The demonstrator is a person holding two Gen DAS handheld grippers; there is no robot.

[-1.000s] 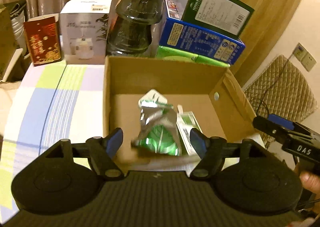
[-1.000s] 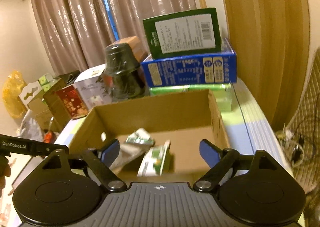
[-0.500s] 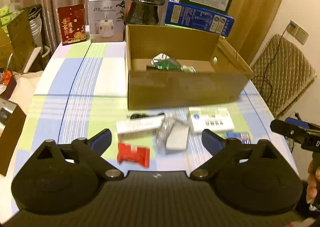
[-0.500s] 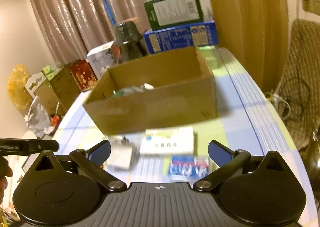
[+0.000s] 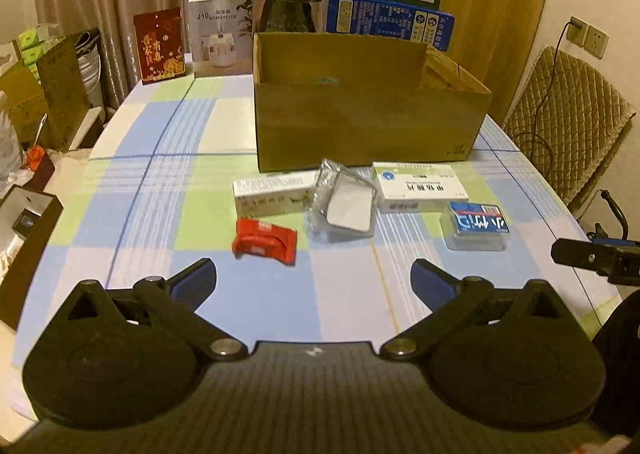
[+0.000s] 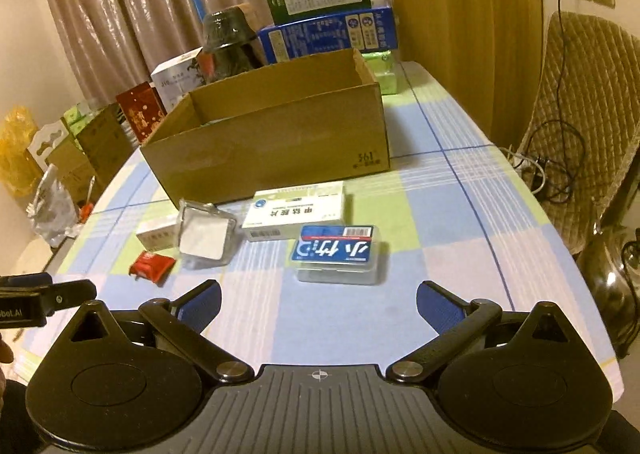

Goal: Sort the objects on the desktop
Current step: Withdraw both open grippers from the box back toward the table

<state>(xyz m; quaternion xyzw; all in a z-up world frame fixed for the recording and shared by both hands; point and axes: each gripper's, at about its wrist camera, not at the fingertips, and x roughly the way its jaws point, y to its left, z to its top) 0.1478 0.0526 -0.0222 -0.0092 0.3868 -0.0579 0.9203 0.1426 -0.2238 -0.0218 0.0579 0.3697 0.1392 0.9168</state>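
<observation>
Since both the left tongs (image 5: 312,274) and right tongs (image 6: 319,300) hang spread and empty, the packets ahead lie loose before the cardboard box (image 5: 372,122), seemingly awaiting sorting.

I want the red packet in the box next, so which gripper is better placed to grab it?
Left, probably. The red packet lies just ahead of the left gripper, near its left finger, with jaws opening and empty. From the right gripper it sits far off to the left; the blue-labelled case lies straight ahead there.

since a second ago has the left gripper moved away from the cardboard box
Yes. The left gripper has pulled back: it was over the cardboard box, and now hangs over the table in front of it.
</observation>
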